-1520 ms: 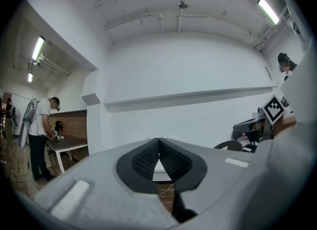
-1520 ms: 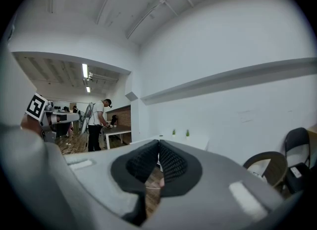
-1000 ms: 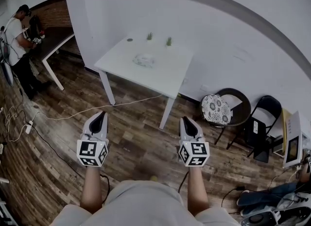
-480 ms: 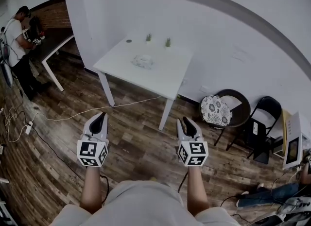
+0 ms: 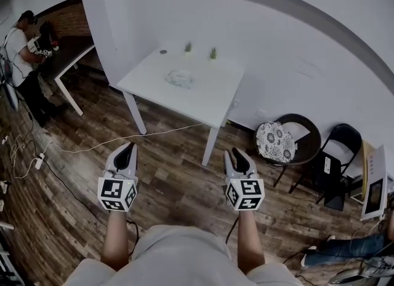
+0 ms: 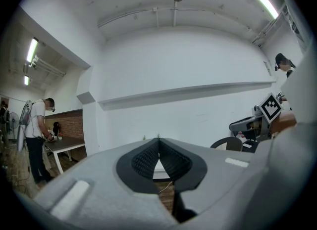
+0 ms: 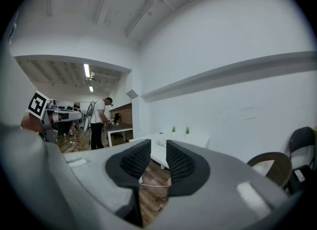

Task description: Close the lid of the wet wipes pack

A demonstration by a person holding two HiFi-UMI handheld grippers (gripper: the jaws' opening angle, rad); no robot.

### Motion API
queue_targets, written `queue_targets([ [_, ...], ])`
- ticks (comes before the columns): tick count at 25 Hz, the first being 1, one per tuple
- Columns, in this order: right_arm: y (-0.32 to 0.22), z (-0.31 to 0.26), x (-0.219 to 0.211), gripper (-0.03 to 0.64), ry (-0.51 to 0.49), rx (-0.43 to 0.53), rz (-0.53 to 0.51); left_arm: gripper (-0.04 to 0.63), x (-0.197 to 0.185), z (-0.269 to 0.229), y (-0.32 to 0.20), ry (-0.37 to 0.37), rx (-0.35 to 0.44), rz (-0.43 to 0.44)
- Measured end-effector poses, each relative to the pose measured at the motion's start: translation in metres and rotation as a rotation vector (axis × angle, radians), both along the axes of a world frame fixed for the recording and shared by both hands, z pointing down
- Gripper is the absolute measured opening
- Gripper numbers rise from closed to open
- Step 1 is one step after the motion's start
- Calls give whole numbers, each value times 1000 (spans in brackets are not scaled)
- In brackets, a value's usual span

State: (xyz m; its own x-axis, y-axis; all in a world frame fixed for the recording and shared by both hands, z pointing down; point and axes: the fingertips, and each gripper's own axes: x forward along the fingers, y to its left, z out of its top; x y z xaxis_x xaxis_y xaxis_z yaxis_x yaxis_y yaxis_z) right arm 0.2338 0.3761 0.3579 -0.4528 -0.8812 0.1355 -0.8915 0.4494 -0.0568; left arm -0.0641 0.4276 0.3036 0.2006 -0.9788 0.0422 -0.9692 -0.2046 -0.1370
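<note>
Pack: the pack (image 5: 180,79) lies flat on the white table (image 5: 212,103), upper middle of the head view, in front of two small plants (image 5: 188,47).
Lid: too small from here to tell whether it stands open or which way it hinges.
Handling (judged): a light, soft pouch that will likely dent under pressure and slide on the smooth tabletop. The lid is probably a stiff plastic flap that snaps down.
Where to take it (judged): push on the lid's free edge, pressing downward. Steady one end of the pack with the other gripper so it does not skate away.
Left gripper (image 5: 126,149): lower left of the head view, jaws together at the tips, nothing between them.
Right gripper (image 5: 237,154): lower middle right, jaws wide apart and empty.
Pack to grippers: well apart, with bare floor and the table's near edge between. In the right gripper view the pack shows far off, in line with the gap between the jaws.
Step (judged): the approach to the table; the closing is not yet begun.
</note>
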Motion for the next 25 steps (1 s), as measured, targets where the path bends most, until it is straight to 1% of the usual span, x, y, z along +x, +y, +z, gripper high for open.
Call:
queue_targets([
  [7,-24,8,21,101,21,14,-14,8,26,11,-22,6,-5,-10],
  [10,-35,7,25,102,26,16,-16,8,30,11,-33,11,-8,-11],
  [13,-50,5,24,101,22,17,-15,8,28,10,-48,8,-5,-12],
  [17,-69,14,18,101,15,7,-10,8,22,20,-68,2,-19,-9],
  [25,-130,20,-13,101,14,-16,13,8,-10,28,-136,9,-43,15],
])
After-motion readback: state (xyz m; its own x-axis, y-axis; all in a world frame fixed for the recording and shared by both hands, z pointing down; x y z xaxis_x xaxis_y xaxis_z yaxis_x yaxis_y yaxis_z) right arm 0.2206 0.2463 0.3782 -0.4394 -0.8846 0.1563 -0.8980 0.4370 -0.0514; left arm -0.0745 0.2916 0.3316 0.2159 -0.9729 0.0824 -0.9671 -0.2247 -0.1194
